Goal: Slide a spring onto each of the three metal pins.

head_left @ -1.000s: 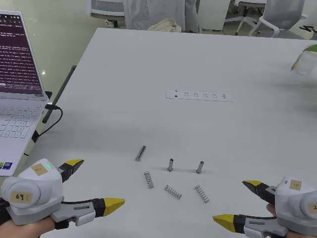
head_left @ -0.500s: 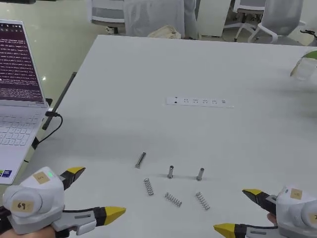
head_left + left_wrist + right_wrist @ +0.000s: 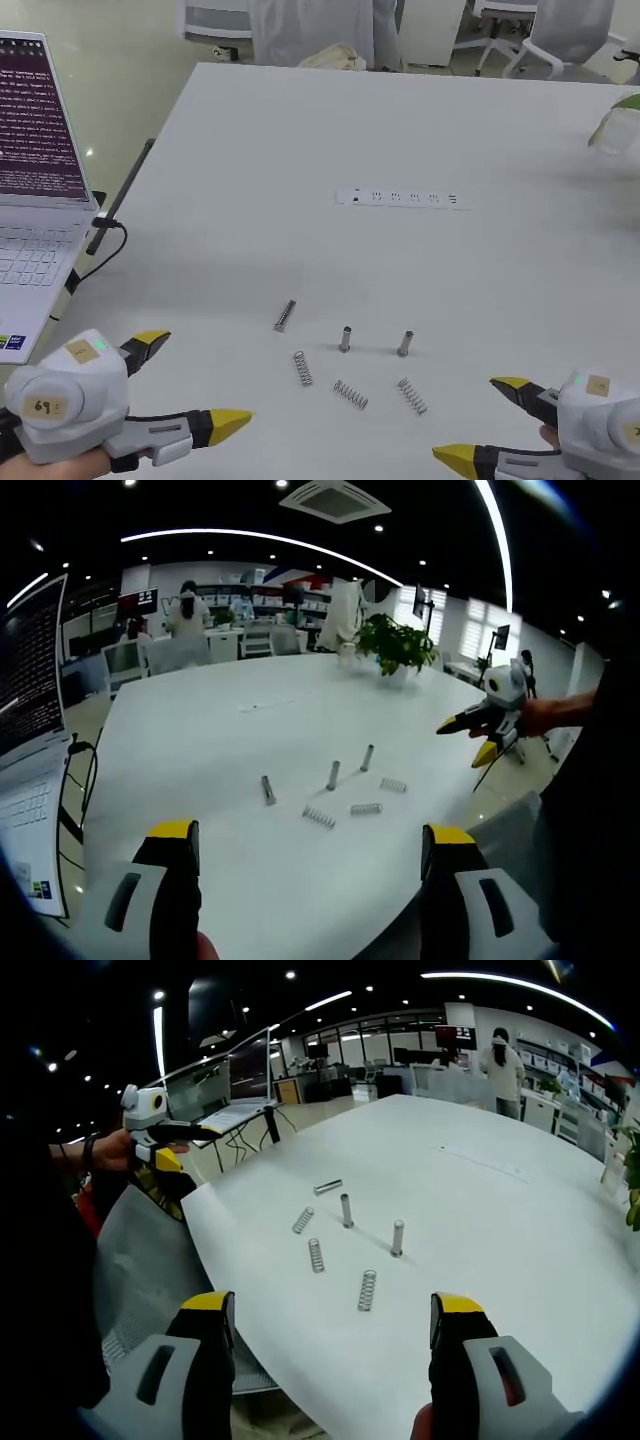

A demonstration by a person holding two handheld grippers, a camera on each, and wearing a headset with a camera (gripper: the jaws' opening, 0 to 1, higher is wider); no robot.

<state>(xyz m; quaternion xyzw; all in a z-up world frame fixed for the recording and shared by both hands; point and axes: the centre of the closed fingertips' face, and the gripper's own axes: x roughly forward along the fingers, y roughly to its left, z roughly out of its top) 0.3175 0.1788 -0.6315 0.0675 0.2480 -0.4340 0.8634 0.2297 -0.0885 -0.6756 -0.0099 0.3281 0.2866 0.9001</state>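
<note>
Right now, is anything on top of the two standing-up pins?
No. The upright pins have bare tops. The three springs lie flat on the table near them, and the third pin lies on its side. Nothing hides the pins.

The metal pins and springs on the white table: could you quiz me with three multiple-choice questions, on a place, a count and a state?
1. Where do the coiled metal springs lie relative to the short metal pins?
A) on their near side
B) on their far side
C) threaded on them

2. How many pins stand upright?
A) none
B) two
C) three

3. The left gripper and right gripper, both yellow-tipped, are:
A) both open, empty
B) both shut on springs
C) holding pins

Answers:
1. A, the springs lie loose in front of the pins.
2. B, the leftmost pin lies flat.
3. A, the jaws are spread wide with nothing between.
</note>
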